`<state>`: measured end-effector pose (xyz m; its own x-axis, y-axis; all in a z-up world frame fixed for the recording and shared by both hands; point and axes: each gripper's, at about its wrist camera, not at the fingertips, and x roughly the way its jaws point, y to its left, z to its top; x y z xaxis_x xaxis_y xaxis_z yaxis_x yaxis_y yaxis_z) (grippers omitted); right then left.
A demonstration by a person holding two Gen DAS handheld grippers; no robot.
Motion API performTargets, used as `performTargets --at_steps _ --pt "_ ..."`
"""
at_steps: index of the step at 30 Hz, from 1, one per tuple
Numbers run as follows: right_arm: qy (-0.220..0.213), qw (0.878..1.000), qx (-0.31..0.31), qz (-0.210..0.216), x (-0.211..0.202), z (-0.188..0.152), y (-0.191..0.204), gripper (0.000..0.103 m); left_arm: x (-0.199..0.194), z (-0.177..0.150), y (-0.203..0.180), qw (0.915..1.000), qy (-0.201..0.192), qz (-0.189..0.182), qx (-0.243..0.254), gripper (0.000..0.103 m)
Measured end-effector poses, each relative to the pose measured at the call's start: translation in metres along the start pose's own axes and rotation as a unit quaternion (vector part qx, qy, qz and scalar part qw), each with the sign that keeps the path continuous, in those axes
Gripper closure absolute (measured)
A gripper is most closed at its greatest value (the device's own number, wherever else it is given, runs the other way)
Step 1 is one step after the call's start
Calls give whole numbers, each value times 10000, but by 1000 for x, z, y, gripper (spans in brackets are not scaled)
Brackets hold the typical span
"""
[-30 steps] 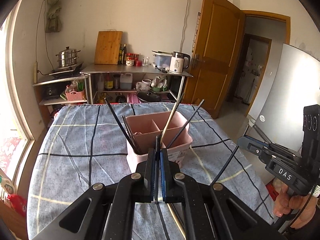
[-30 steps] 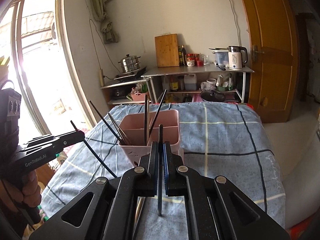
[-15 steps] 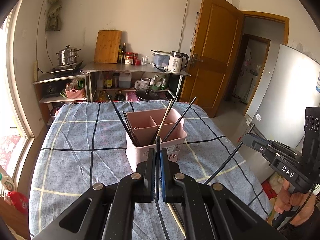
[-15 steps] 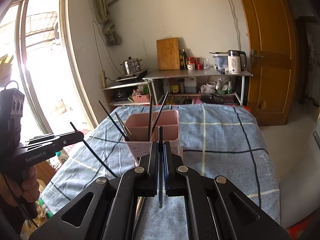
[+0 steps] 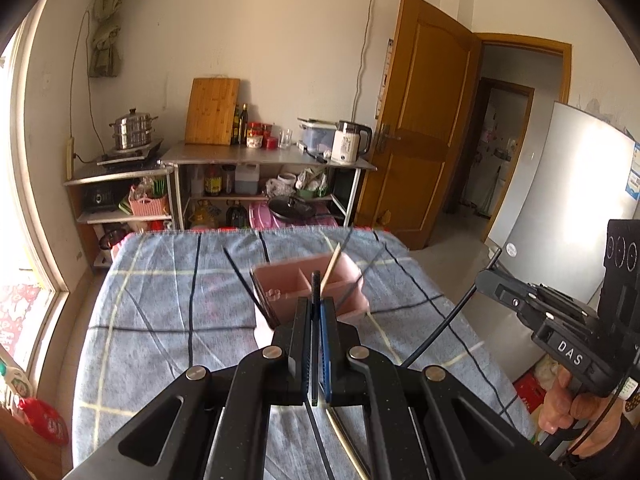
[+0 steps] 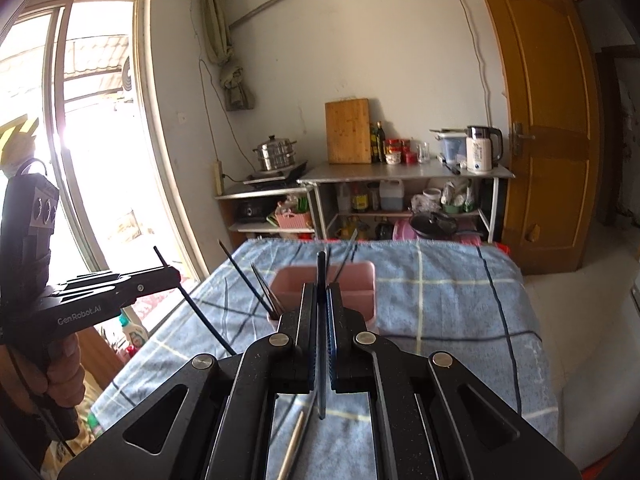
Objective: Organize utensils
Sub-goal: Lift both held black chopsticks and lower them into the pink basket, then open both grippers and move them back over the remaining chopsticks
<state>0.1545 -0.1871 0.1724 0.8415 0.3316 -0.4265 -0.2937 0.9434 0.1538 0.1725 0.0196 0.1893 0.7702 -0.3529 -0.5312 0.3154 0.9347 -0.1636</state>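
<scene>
A pink divided utensil holder (image 5: 308,284) (image 6: 360,280) stands on the blue checked tablecloth (image 5: 168,320) (image 6: 440,292), with several dark and light chopsticks leaning in it. My left gripper (image 5: 317,308) is shut on a black chopstick (image 5: 316,284), held above the cloth short of the holder; it also shows in the right wrist view (image 6: 176,276). My right gripper (image 6: 321,300) is shut on a black chopstick (image 6: 321,268), also short of the holder; it shows in the left wrist view (image 5: 486,280). A light chopstick (image 6: 294,444) lies on the cloth under my right gripper.
A metal shelf table (image 5: 272,158) with a kettle (image 5: 352,146), cutting board (image 5: 212,112) and jars stands against the far wall. A steamer pot (image 5: 132,130) sits at its left. A wooden door (image 5: 424,120) stands open at right, a window (image 6: 80,140) at left.
Both grippers have pulled back and up from the pink holder, each still holding its chopstick. The holder now looks smaller and farther away in both views.
</scene>
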Motion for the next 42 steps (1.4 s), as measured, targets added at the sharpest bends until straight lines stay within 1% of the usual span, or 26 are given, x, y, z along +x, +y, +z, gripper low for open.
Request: performTargets --at_steps 10,14,18,23,26,33,37,39,42 --pt "-442 9989 10 143 16 51 9 99 -2 59 11 9990 -441 75 -67 99" --pt "-603 9981 -24 152 26 65 13 99 8 73 14 9988 -475 123 -50 99" --pt "-642 9978 -66 144 39 68 16 99 24 79 19 9988 -453 155 -66 99" --pt "-592 9982 -40 131 57 63 12 99 43 75 29 9991 -365 145 -179 99" --pt "-503 9987 -11 115 68 57 8 99 57 67 36 9993 -244 125 -249 99" --pt "-175 9998 109 73 92 34 1 99 90 40 49 9991 91 97 -415 99" --pt "17 9999 158 55 103 22 -5 99 100 27 54 9986 218 119 -457 99" --pt "33 9999 155 30 104 19 -6 99 106 22 56 9984 296 147 -456 99" --pt "202 9997 135 35 112 14 -6 99 112 15 59 9980 398 183 -458 99"
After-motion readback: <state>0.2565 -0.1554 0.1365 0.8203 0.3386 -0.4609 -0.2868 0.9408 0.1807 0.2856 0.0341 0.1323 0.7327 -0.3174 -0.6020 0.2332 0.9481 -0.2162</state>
